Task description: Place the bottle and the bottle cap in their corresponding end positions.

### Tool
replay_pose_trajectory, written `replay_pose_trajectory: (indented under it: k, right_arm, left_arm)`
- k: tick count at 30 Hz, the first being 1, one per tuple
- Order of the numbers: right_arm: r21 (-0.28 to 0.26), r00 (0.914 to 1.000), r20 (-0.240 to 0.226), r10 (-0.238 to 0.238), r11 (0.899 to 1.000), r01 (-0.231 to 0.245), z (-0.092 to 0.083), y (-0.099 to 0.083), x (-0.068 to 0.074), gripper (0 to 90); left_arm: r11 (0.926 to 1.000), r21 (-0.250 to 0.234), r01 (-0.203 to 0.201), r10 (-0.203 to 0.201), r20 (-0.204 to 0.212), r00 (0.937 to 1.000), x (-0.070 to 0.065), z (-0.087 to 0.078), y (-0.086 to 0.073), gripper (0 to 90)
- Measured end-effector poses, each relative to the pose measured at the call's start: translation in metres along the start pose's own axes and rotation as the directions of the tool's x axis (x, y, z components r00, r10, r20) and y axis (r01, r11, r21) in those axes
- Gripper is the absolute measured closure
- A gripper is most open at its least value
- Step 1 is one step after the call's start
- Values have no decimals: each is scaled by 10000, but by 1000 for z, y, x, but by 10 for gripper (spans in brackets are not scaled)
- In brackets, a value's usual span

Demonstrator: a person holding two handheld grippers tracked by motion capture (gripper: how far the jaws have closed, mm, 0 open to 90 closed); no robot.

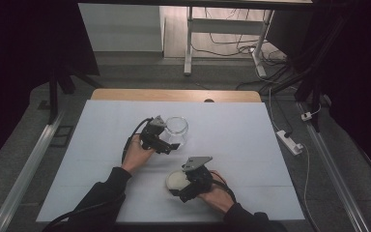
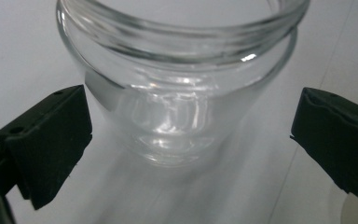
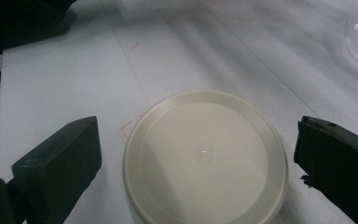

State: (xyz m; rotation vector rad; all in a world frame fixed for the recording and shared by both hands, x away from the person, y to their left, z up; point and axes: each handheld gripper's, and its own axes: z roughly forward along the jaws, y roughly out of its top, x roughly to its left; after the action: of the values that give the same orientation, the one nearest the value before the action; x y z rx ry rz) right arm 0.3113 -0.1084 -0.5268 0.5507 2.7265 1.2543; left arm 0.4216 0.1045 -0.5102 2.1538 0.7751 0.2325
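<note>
Your forearms enter low in the high view, over the white table sheet (image 1: 232, 130), which gives both items a plain working surface. Clear round glass jar (image 1: 177, 131) stands upright mid-table, mouth open, no lid. Your left gripper (image 1: 166, 145) has its jaws spread either side of the jar, not touching; likely set to steady it. Cream round plastic lid (image 1: 176, 180) lies flat near you. Your right gripper (image 1: 186, 186) straddles it, jaws apart, apparently lined up to grasp.
</note>
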Motion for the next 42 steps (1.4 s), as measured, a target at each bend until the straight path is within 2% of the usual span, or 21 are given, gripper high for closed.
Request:
replay_pose_trajectory:
  k: [9,12,20,28,37,42]
  right_arm:
    - [-235,9998,91,167,9996,-164,-11,1,-1,0]
    - [-328,9996,132,239,9992,-234,-15,1,-2,0]
    - [-442,9990,352,264,9987,-248,-23,0,-4,0]
    - [-519,9975,622,342,9982,-310,-31,-2,-5,0]
    - [-497,9943,977,421,9981,-374,-39,-5,-8,0]
    - [-406,9935,1061,413,9985,-372,-42,-6,-8,0]
  left_arm:
    - [9999,90,73,-75,201,9998,-8,-11,-8,0]
    - [9998,-5,180,-180,435,9989,-12,-17,-10,0]
    - [9998,-152,102,-85,1044,9945,-25,-34,-18,0]
    - [9997,-134,-203,218,1204,9925,-38,-50,-27,0]
    - [10000,-81,34,-22,1489,9888,-48,-62,-39,0]
    - [9998,212,-48,15,1560,9878,-54,-66,-47,0]
